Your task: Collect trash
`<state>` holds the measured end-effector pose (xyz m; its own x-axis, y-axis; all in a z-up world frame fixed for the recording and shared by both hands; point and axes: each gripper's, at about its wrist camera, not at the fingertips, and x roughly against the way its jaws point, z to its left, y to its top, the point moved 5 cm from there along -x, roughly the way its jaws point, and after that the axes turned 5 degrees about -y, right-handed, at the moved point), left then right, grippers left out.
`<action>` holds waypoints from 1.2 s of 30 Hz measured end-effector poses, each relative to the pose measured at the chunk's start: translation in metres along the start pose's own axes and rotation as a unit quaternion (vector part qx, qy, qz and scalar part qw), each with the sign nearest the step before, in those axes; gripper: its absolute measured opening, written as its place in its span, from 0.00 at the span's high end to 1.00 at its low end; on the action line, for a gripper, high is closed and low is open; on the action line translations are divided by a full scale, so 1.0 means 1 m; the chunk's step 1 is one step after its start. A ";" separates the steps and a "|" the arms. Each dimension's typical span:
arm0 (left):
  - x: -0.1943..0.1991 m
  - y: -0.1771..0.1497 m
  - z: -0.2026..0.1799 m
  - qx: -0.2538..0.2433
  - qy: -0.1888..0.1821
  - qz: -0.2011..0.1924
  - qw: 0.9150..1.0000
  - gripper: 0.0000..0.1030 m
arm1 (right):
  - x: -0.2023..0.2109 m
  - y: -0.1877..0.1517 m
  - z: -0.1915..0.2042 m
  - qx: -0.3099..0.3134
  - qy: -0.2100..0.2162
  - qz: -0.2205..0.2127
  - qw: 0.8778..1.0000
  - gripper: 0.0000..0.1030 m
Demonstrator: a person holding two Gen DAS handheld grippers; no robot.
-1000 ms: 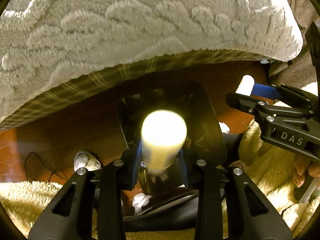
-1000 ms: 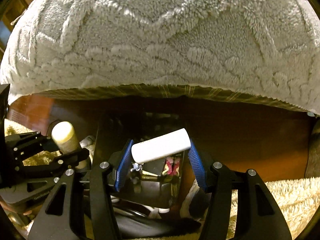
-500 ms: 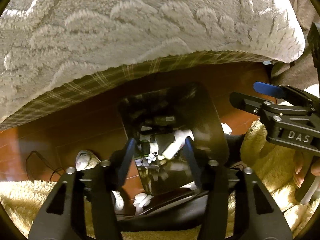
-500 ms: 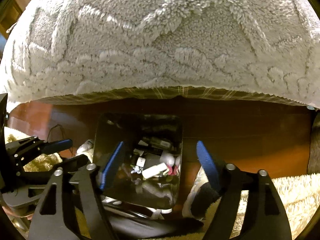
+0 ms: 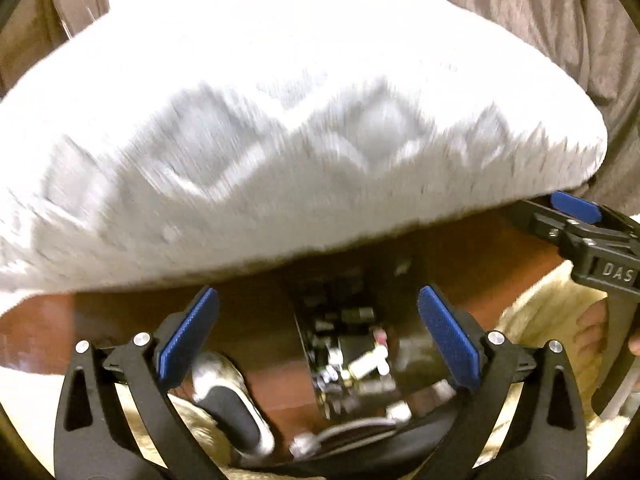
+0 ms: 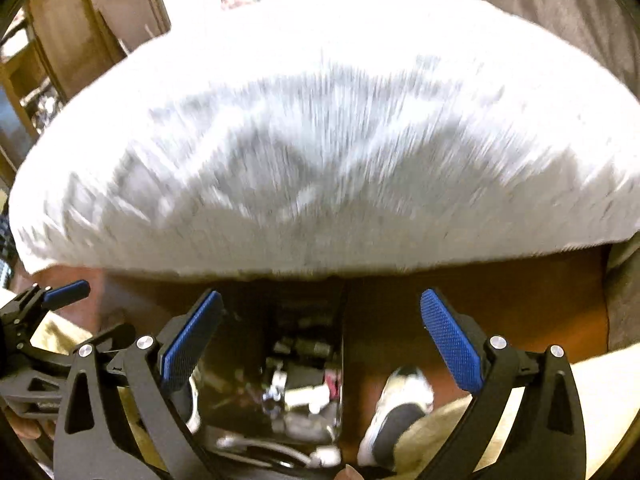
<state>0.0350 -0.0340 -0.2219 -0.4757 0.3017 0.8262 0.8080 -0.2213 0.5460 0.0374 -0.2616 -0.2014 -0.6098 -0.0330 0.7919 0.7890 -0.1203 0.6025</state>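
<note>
The dark trash bin [image 5: 352, 344] on the brown floor [image 5: 260, 320] serves as the landmark. Left of the bin in the left wrist view lies a black-and-white slipper [image 5: 232, 404], partly on a cream fleece rug [image 5: 192, 428]. The left gripper [image 5: 318, 334] hangs above the bin with its blue-padded fingers [image 5: 188, 332] spread wide and nothing between them. Inside the bin sits a jumble of trash, among it a white tube [image 5: 366, 362]; the rest is too blurred to name. Right of the bin, the right gripper [image 5: 576, 216] shows side-on at the frame edge.

In the right wrist view, the right gripper [image 6: 322, 338] also hovers over the bin [image 6: 280, 380], fingers [image 6: 450, 346] wide apart and empty. Right of the bin lies a second slipper [image 6: 400, 408]. Beyond the bin, a grey-white fleece blanket [image 6: 320, 140] overhangs it, blurred.
</note>
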 end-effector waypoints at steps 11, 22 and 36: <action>0.156 0.071 -0.003 -0.017 0.096 -0.227 0.969 0.08 | 0.144 0.069 -0.017 -0.005 -0.083 -0.211 0.974 0.03; 0.249 0.093 -0.018 -0.019 0.137 -0.351 0.926 0.08 | 0.226 0.094 -0.014 -0.015 -0.123 -0.322 0.939 0.03; 0.262 0.092 -0.027 -0.020 0.137 -0.372 0.918 0.08 | 0.247 0.098 -0.014 -0.024 -0.129 -0.343 0.930 0.03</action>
<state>-0.0243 -0.0002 0.0485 -0.9643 0.1402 0.2246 0.2145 -0.0836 0.9731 -0.0373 -0.2954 0.0517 -0.9253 0.3068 0.2232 0.2119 -0.0700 0.9748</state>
